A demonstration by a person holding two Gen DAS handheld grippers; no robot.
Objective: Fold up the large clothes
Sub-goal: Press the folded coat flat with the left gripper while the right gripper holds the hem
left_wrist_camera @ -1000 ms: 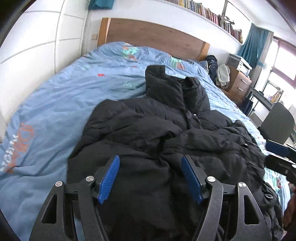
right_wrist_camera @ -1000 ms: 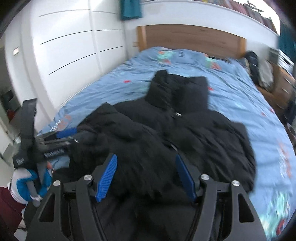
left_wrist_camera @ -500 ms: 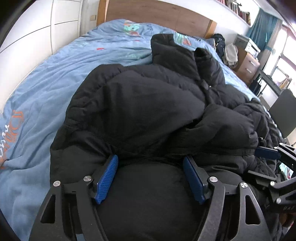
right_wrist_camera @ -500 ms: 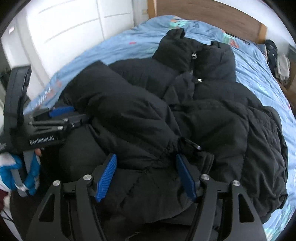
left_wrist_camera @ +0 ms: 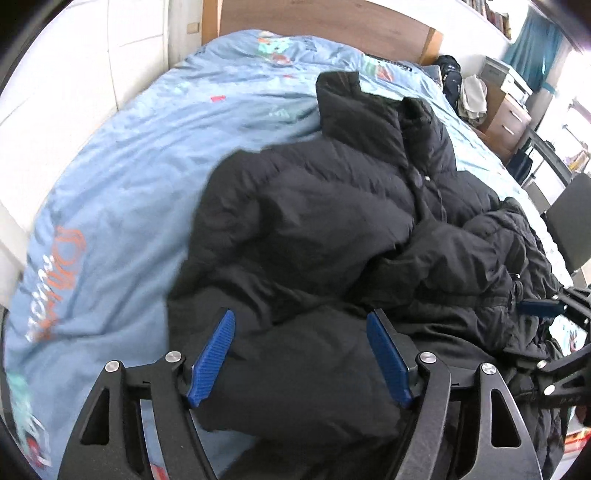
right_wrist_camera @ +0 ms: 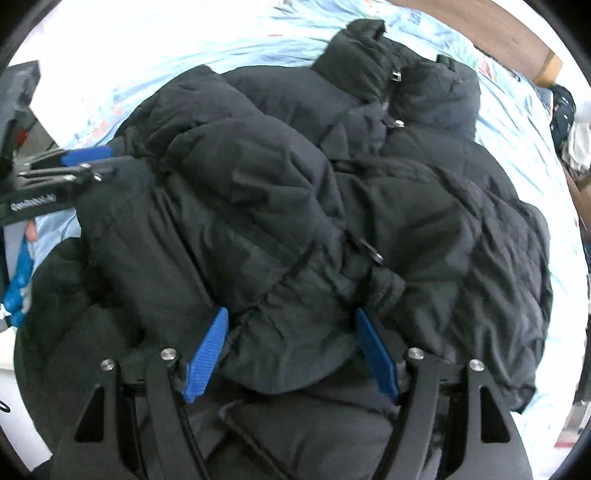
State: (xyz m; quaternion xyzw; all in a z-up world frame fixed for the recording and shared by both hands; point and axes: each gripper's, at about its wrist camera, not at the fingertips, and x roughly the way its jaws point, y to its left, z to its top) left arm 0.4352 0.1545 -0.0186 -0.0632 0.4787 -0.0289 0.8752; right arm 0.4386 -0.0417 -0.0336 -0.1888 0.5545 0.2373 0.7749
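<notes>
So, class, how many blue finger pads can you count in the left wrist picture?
3. Two pads on the left gripper, low in the frame; one on the right gripper, at the right edge. Its second may be hidden.

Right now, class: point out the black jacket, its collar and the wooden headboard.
black jacket (left_wrist_camera: 314, 206), left wrist view, quilted chest.
collar (right_wrist_camera: 364, 48), right wrist view, raised neck.
wooden headboard (left_wrist_camera: 332, 22), left wrist view, top panel.

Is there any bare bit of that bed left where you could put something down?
Yes: the blue duvet lies bare between the black jacket and the white wall, and up toward the wooden headboard. Near both tongs, jacket covers everything.
</notes>
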